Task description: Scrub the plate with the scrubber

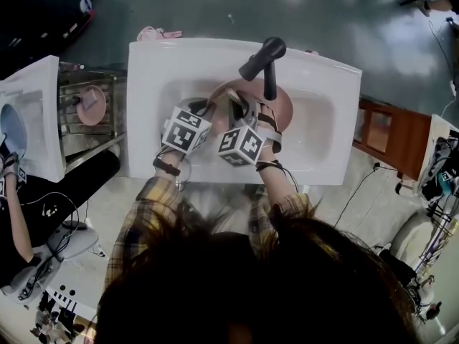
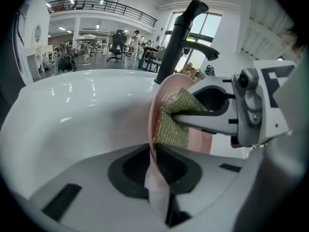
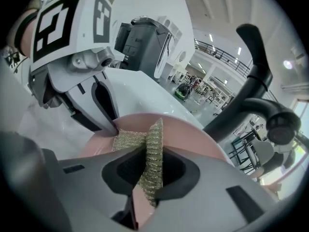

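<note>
The plate [image 1: 283,104] is round, pink and smooth w/ a thin rim. It is held tilted inside the sink [image 1: 315,124], a white glossy rectangular basin w/ rounded corners. It sits just below the faucet [image 1: 265,57], i.e. a matte black tube w/ a thick cylindric handle. The left gripper [image 2: 153,151] has its grey plastic jaws closed on the plate's rim: the thin pink edge runs right btw. them and the pads press it from both sides. The right gripper [image 3: 150,170] is clamped on the scrubber [image 3: 154,139], a flat pad of olive-gold woven mesh w/ a rough, glittery texture. The pad is folded, so one part stands up btw. the jaws and the other part lies flat on the plate's face. In the head view both grippers sit close together, approx. side by side over the basin.
</note>
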Demonstrator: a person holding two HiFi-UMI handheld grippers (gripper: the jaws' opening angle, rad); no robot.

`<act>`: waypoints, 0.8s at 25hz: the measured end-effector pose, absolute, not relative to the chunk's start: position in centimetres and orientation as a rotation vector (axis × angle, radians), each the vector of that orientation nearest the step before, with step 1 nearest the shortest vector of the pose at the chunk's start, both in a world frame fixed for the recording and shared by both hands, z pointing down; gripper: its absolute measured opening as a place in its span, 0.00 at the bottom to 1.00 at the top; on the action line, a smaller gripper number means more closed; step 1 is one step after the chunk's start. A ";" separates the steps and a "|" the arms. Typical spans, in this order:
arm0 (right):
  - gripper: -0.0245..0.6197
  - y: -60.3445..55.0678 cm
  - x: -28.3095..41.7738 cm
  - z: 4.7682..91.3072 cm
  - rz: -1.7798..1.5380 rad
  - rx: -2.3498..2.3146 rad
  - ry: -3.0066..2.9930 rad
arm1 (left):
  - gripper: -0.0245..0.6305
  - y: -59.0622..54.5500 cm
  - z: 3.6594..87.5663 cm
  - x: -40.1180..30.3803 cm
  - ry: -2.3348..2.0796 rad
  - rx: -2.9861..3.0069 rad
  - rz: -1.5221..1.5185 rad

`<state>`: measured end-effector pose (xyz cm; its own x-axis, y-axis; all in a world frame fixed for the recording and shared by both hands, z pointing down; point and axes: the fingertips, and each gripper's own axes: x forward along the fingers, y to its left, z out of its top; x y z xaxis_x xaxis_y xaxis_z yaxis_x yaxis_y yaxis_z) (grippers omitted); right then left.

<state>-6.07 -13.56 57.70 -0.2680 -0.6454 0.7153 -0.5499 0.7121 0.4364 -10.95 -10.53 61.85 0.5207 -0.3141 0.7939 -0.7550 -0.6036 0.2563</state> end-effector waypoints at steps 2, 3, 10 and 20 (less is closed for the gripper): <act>0.15 -13.1 -6.1 58.2 -0.111 0.905 -1.944 | 0.09 -10.5 62.1 -11.0 -0.860 2.165 0.976; 0.15 -12.9 -6.0 58.4 -0.101 0.901 -1.945 | 0.09 -10.5 62.3 -11.1 -0.858 2.163 0.976; 0.15 -9.7 -5.5 61.1 -0.021 0.766 -1.903 | 0.10 -10.4 62.7 -11.4 -0.852 2.154 0.969; 0.16 -6.9 -1.0 63.5 0.055 0.677 -1.798 | 0.10 -10.5 63.2 -11.4 -0.856 2.150 0.961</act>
<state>-0.98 -6.94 63.53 -0.1771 -0.4161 0.8919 -0.4694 0.8322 0.2951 -11.42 -10.47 63.23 0.5240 -0.3014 0.7966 -0.7569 -0.5937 0.2732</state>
